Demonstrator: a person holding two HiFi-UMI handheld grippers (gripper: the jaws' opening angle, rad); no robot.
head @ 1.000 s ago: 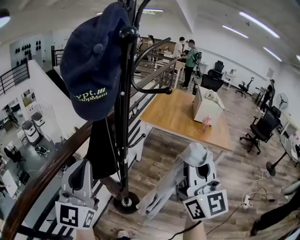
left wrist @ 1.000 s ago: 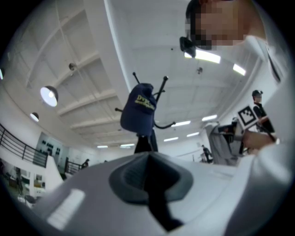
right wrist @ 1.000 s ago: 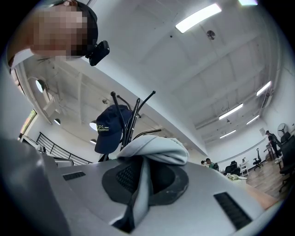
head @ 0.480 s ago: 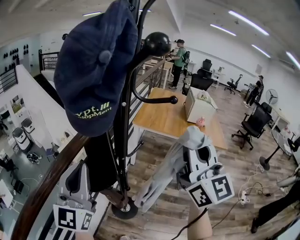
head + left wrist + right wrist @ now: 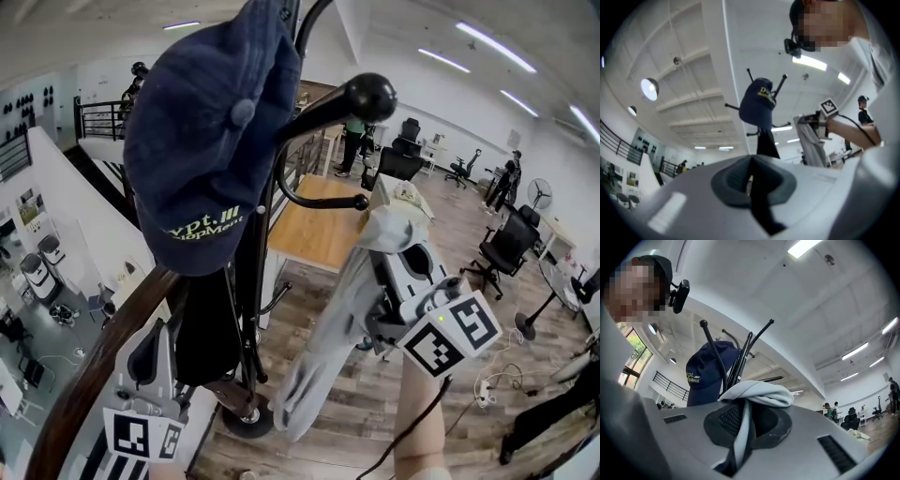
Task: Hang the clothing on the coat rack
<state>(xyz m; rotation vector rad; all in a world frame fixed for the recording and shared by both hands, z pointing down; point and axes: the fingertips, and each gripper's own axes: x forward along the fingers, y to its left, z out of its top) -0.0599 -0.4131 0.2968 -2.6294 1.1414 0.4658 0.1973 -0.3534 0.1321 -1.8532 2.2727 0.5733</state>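
Grey garment is clamped in the closed jaws of the right gripper, bunched over the tip and hanging down beside the coat rack, just below a ball-tipped hook. A navy cap hangs on the rack. The left gripper, jaws together and empty, sits low by the pole.

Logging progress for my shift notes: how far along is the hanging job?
Done: a navy cap and a dark garment hang on the coat rack. In hand: the right gripper clamps a grey garment near a hook. Left: loop it over the hook.
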